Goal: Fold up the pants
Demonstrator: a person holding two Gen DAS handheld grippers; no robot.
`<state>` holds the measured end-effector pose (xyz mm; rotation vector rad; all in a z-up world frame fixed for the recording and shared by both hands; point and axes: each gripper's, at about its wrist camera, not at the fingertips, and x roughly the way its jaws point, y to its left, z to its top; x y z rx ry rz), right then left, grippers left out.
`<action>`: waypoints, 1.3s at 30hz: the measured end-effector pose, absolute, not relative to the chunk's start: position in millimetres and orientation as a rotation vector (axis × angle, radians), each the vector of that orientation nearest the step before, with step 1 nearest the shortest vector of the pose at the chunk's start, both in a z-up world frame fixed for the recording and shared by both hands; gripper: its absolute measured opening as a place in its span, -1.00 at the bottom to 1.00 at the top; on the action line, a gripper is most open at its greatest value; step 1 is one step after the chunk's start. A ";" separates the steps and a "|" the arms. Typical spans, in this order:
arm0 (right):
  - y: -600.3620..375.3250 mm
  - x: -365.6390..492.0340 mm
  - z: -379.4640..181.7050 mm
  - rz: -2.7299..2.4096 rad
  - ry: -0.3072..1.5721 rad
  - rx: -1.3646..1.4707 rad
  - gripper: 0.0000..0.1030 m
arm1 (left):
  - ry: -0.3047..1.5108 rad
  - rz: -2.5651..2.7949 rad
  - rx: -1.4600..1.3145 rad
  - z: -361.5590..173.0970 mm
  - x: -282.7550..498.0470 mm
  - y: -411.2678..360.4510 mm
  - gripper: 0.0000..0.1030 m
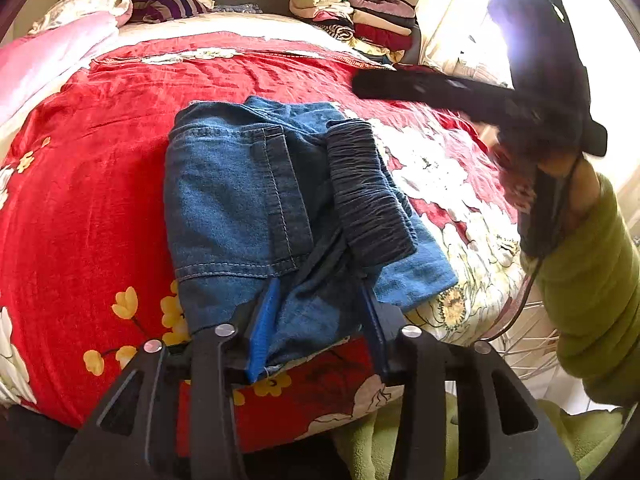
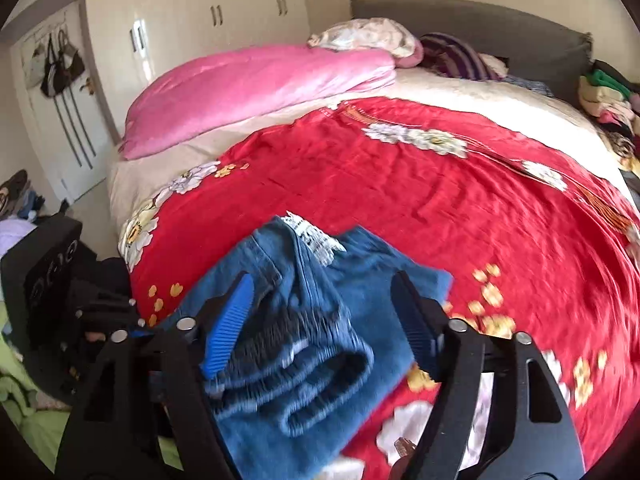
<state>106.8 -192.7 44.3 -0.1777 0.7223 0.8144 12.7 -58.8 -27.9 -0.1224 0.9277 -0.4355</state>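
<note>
Blue denim pants (image 1: 256,208) lie folded into a compact bundle on the red floral bedspread (image 1: 80,220), dark elastic waistband (image 1: 368,192) on top. My left gripper (image 1: 316,316) is open, its fingers straddling the bundle's near edge. In the right wrist view the same pants (image 2: 304,328) lie between the open fingers of my right gripper (image 2: 324,320); the view is blurred. The right gripper also shows in the left wrist view (image 1: 460,96), raised at the right, held by a hand in a green sleeve.
A pink quilt (image 2: 256,88) and pillows lie at the head of the bed. A pile of folded clothes (image 1: 360,20) sits at the far corner. Wardrobe doors (image 2: 208,20) stand beyond the bed. A white wire basket (image 1: 528,340) stands beside the bed.
</note>
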 end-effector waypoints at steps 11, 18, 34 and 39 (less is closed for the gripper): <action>-251.2 56.6 31.0 0.698 0.715 -0.179 0.61 | 0.902 -0.430 -0.154 -12.2 2.0 -46.3 0.15; -236.3 7.8 32.2 0.829 0.665 -0.295 0.62 | 0.858 -0.348 -0.200 7.7 15.1 -13.6 0.21; -101.3 -40.1 -2.4 1.094 0.518 -0.742 -0.42 | 0.981 -0.369 -0.176 -22.8 97.5 -31.7 -0.16; -101.5 -28.8 -15.0 1.133 0.589 -0.724 -0.97 | 0.972 -0.371 -0.176 -26.4 98.0 -31.0 -0.16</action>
